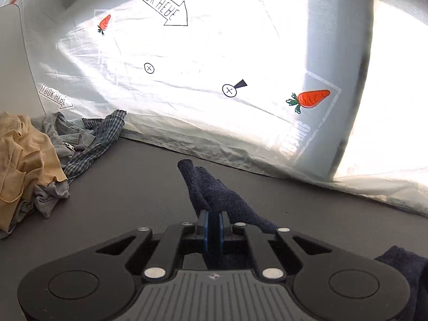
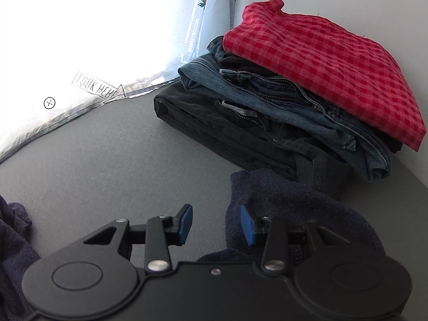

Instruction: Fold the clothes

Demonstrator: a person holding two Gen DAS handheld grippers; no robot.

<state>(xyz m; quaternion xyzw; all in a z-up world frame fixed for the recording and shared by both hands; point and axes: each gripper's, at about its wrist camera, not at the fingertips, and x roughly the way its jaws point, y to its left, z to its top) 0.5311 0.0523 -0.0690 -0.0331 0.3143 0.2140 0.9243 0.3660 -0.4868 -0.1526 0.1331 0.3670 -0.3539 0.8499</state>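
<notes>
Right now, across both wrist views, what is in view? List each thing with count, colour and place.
sweater: one, navy, on the table, pinched by the left gripper
pile of unfolded clothes: one, tan, grey and blue check, far left of the table
folded stack: one; red check shirt on top, blue jeans under it, black trousers lowest; right back corner
table: one, grey
printed sheet: one, white with carrots and arrows, behind the table
left gripper: shut on the sweater
right gripper: open, above the sweater's edge
</notes>
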